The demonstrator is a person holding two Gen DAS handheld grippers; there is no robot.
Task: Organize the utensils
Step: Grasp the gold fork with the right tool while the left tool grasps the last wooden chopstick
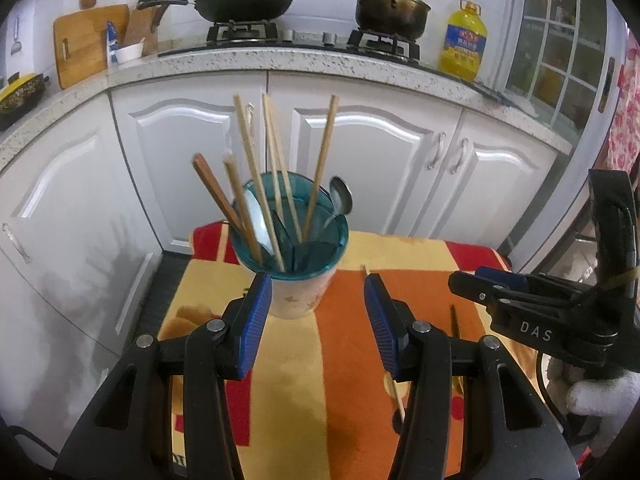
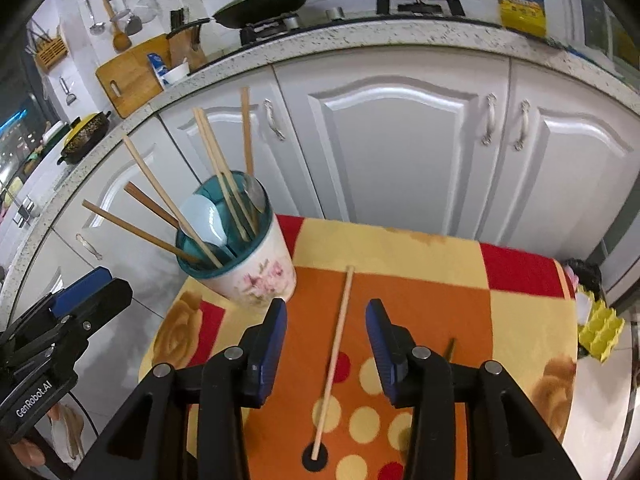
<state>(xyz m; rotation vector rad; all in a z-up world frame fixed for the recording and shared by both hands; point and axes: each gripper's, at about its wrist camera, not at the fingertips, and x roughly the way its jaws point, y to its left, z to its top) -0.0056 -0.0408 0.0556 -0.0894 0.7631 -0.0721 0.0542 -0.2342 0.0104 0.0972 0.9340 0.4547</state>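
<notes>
A white floral utensil holder [image 1: 294, 296] with a teal rim stands at the far left of the patterned tablecloth [image 1: 288, 380]. It holds several wooden chopsticks [image 1: 256, 184], a metal spoon [image 1: 342, 200] and a pale blue spoon [image 2: 204, 216]. My left gripper [image 1: 317, 284] is open just in front of the holder, with nothing between its fingers. My right gripper [image 2: 326, 306] is open above a light wooden chopstick [image 2: 336, 360] lying on the cloth, without touching it. A dark chopstick [image 2: 450, 348] lies to the right, partly hidden behind the right finger. The holder [image 2: 256, 276] stands left of that gripper.
White cabinet doors [image 1: 360, 152] stand close behind the small table. The speckled counter [image 1: 280, 60] above carries a wok [image 1: 244, 4], a pot [image 1: 390, 8], an oil bottle [image 1: 462, 40] and a cutting board [image 1: 86, 44]. A yellow egg carton [image 2: 600, 328] lies off the table's right edge.
</notes>
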